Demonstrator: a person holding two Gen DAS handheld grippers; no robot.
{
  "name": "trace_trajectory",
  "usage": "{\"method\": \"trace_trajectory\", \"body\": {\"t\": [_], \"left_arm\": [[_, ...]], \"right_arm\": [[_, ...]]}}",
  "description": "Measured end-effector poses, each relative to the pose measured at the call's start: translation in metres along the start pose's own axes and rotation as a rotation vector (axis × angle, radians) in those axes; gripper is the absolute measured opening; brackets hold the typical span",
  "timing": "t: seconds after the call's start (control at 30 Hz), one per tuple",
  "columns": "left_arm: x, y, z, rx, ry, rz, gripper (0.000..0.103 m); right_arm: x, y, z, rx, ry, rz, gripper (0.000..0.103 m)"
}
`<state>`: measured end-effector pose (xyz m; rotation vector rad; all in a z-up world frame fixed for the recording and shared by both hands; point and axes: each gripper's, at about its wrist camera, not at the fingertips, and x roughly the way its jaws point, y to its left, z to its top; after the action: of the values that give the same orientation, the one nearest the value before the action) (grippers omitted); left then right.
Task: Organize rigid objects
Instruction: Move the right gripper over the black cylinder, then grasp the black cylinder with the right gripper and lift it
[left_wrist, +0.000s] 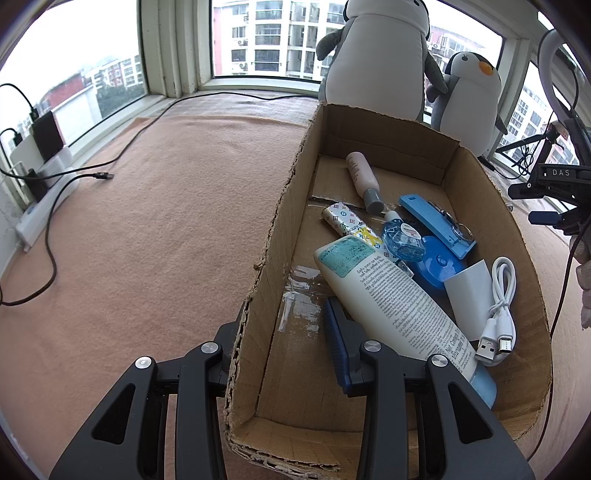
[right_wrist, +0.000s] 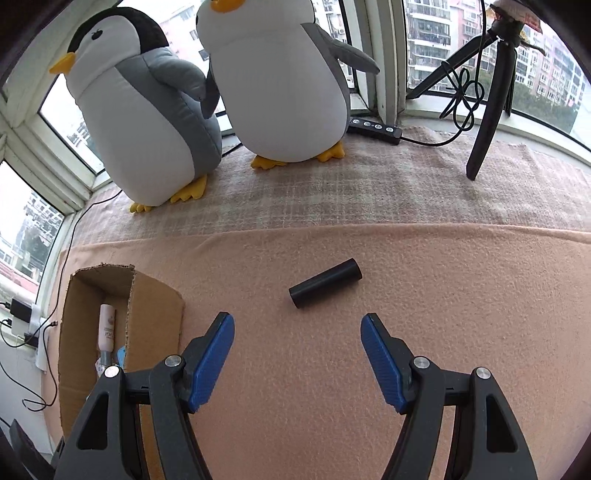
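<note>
An open cardboard box (left_wrist: 291, 206) lies on the pink blanket. It holds a large white bottle (left_wrist: 391, 306), a small white bottle with a grey cap (left_wrist: 364, 177), a patterned tube (left_wrist: 351, 225), blue plastic items (left_wrist: 436, 225) and a coiled white USB cable (left_wrist: 498, 310). My left gripper (left_wrist: 280, 332) is open and straddles the box's left wall, with its blue pad inside near the large bottle. A black cylinder (right_wrist: 325, 283) lies on the blanket just ahead of my right gripper (right_wrist: 297, 332). That gripper is open and empty. The box (right_wrist: 155, 306) is to its left.
Two plush penguins (right_wrist: 280, 85) stand behind the box by the window. A black tripod (right_wrist: 487, 110) with cables and a button remote (right_wrist: 375, 129) sit at the back right. A power strip and loose black cables (left_wrist: 48, 206) lie along the left sill.
</note>
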<state>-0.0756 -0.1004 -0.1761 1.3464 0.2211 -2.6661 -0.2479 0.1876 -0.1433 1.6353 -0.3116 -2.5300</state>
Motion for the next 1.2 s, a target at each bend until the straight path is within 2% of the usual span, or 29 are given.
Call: {"method": "trace_trajectory", "body": {"t": [0.47,0.73,0.97,1.2], "left_arm": [[0.000,0.000,0.000,-0.005,0.000,-0.017,0.036],[0.000,0.000,0.000,-0.005,0.000,-0.017,0.036],[0.000,0.000,0.000,-0.006,-0.001,-0.017,0.036],[0.000,0.000,0.000,-0.007,0.000,-0.019,0.036]], "right_arm": [[0.034,-0.010,0.026,0.129,0.061,-0.057,0.052],[0.043,0.002,0.028,0.068,0.075,-0.127,0.046],[0.044,0.006,0.026,0.010,0.073,-0.171,0.037],[0.038,0.007,0.013,-0.064,0.074,-0.176,0.015]]}}
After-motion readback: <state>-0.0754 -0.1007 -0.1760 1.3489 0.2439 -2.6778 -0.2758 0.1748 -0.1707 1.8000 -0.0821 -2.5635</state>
